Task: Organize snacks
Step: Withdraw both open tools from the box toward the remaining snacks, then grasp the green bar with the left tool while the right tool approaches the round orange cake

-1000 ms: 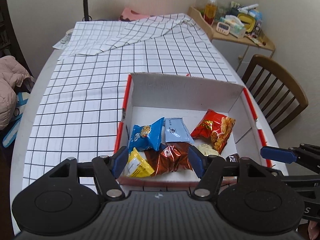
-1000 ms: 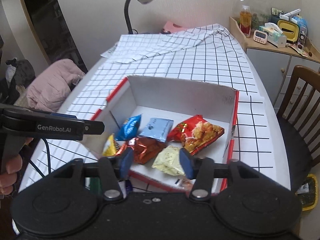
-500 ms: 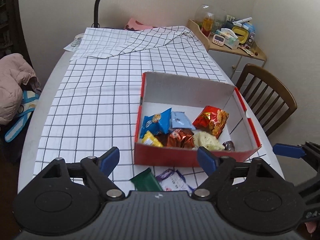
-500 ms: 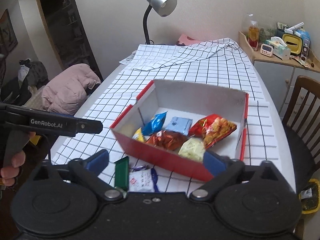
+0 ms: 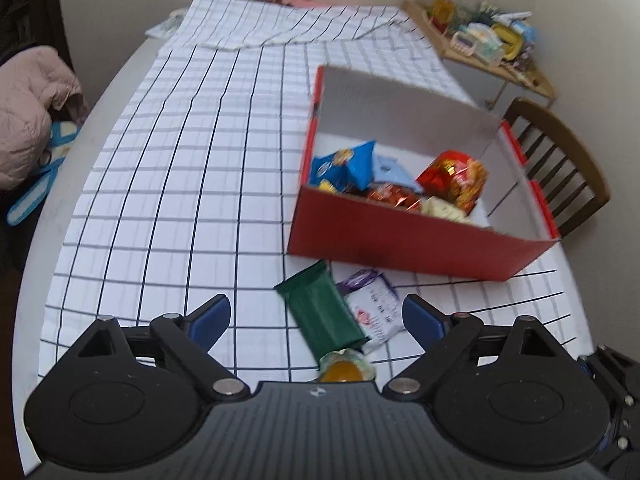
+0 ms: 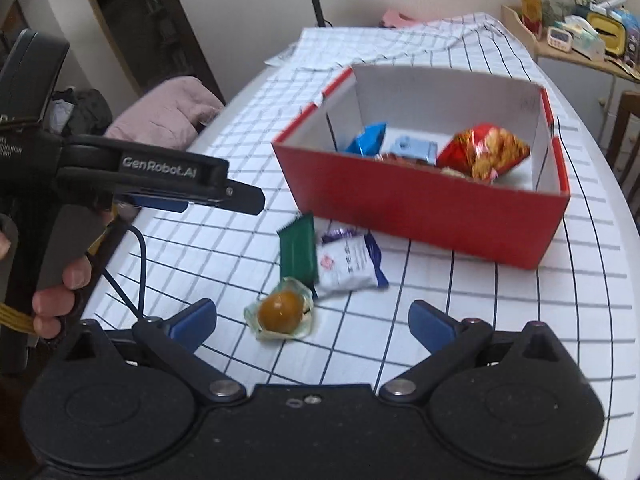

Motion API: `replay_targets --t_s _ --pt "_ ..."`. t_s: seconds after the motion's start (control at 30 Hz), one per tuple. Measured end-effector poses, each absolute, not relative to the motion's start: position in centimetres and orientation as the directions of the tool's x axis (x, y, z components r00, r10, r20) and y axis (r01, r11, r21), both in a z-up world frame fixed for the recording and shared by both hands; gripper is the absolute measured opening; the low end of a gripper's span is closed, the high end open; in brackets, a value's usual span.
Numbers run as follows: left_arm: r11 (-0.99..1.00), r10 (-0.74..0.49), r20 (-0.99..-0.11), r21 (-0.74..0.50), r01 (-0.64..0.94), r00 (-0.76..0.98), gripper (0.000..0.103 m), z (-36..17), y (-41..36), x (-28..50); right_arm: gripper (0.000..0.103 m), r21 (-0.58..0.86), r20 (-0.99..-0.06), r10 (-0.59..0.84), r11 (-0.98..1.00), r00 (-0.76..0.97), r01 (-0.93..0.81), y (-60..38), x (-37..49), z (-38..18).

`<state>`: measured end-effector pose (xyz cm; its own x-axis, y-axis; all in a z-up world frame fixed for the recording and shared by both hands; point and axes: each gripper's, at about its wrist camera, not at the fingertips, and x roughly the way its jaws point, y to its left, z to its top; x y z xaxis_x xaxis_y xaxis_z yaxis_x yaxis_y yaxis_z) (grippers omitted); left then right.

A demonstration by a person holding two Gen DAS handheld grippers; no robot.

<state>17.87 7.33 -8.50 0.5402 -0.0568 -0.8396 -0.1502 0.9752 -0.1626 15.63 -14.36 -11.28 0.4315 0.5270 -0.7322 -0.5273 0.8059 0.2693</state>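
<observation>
Left hand-held gripper (image 5: 316,314) released, jaws just been opening, nothing pinched; green bar (image 5: 322,308) and white-purple packet (image 5: 374,306) on tabletop (image 5: 160,200) between the spread fingers, untouched. Right hand-held gripper (image 6: 312,320) released too, jaws just opened wide, clear-wrapped orange sweet (image 6: 280,312) lying loose between fingers. Red box (image 6: 420,204) as landmark: green bar, packet and sweet just in front of its near wall, outside; blue bag (image 5: 348,166), pale blue sachet (image 5: 390,170), red crisp bag (image 5: 454,178) and a few more wrappers inside. Wooden chair (image 5: 560,160) beyond box, right side.
</observation>
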Motion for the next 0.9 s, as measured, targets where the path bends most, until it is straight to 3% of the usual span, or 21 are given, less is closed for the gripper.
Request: replay_targets --t_s 0.77,0.87,0.9 --pt "0.948 0.048 -0.895 -0.099 -0.304 0.443 0.093 -15.5 7.6 23.4 0.095 0.25 -0.809 0.468 0.822 0.356 -0.511 -11.8 17.3 -15.7" --pt "0.942 0.051 -0.901 -0.1 -0.32 0.43 0.089 -15.8 7.6 23.7 0.095 0.252 -0.81 0.467 0.823 0.354 -0.509 -11.9 17.7 -15.8" --pt "0.942 0.051 -0.904 -0.098 -0.322 0.425 0.083 -15.9 7.6 23.8 0.095 0.252 -0.811 0.466 0.824 0.354 -0.508 -12.0 17.9 -15.8"
